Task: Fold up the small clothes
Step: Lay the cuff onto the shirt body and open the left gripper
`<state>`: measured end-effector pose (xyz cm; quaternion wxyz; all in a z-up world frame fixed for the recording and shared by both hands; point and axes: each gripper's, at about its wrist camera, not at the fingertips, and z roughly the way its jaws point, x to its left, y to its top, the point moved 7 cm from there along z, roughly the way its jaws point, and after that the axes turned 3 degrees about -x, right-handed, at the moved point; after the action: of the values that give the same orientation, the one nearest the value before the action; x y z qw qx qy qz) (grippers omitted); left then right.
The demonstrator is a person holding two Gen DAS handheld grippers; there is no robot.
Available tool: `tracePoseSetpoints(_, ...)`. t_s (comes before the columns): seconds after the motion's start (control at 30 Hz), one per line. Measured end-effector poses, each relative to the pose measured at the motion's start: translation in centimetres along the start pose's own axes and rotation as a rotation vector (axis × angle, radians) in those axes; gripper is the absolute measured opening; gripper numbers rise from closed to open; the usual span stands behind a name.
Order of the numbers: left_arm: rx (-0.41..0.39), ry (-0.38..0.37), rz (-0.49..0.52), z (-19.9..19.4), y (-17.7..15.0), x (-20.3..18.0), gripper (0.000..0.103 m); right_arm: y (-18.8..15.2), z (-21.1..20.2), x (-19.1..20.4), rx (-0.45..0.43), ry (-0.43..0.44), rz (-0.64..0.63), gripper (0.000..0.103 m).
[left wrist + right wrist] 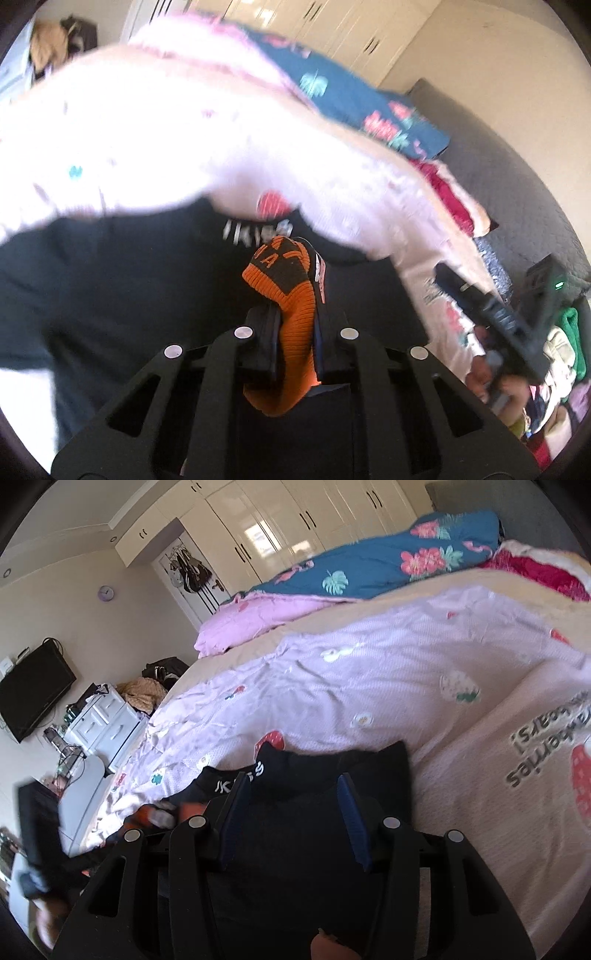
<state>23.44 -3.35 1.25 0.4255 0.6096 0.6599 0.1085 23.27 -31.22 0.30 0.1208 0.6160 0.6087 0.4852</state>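
Note:
A dark garment (pixel 122 295) with white lettering lies spread on the pink patterned bedsheet (pixel 110 129). Its ribbed orange-and-black cuff (pixel 284 295) is pinched in my left gripper (pixel 295 325), which is shut on it just above the cloth. In the right wrist view my right gripper (pixel 291 812) is open, its blue-padded fingers (pixel 351 819) straddling the far edge of the same dark garment (pixel 325 768). The orange cuff shows blurred at lower left in the right wrist view (pixel 159 814). The right gripper also shows at the right of the left wrist view (pixel 491 310).
A pink T-shirt with strawberry print and grey lettering (pixel 517 775) lies to the right. A blue floral quilt (pixel 388 565) and pink quilt (pixel 251 624) lie at the bed's far side, a red blanket (pixel 535 572) beyond. White drawers (pixel 107 723) stand beside the bed.

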Motion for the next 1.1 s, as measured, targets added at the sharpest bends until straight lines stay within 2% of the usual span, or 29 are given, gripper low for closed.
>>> tracePoseSetpoints(0.13, -0.041, 0.008, 0.021, -2.2, 1.2, -0.1, 0.007, 0.2, -0.5, 0.4, -0.018, -0.005, -0.041, 0.048)
tracePoseSetpoints(0.33, -0.031, 0.045, -0.02, -2.8, -0.1, 2.7, 0.007, -0.9, 0.6, 1.7, 0.031, -0.038, -0.137, 0.048)
tracePoseSetpoints(0.47, 0.001, 0.075, -0.056, -2.4, -1.2, 5.4, 0.007, -2.0, 1.8, 2.4, 0.085, -0.045, -0.179, 0.048)
tracePoseSetpoints(0.8, 0.065, 0.153, -0.077, -0.6, -3.8, 8.7, 0.009, -5.2, 4.8, 3.6, 0.21, -0.081, -0.265, 0.048)
tracePoseSetpoints(1.0, 0.047, 0.203, -0.077, -1.2, -4.0, 10.1, 0.01, -6.4, 5.9, 3.2, 0.26, -0.118, -0.275, 0.049)
tracePoseSetpoints(1.1, 0.021, 0.22, -0.05, -1.9, -3.7, 9.6, 0.01, -6.6, 6.0, 2.9, 0.265, -0.131, -0.266, 0.053)
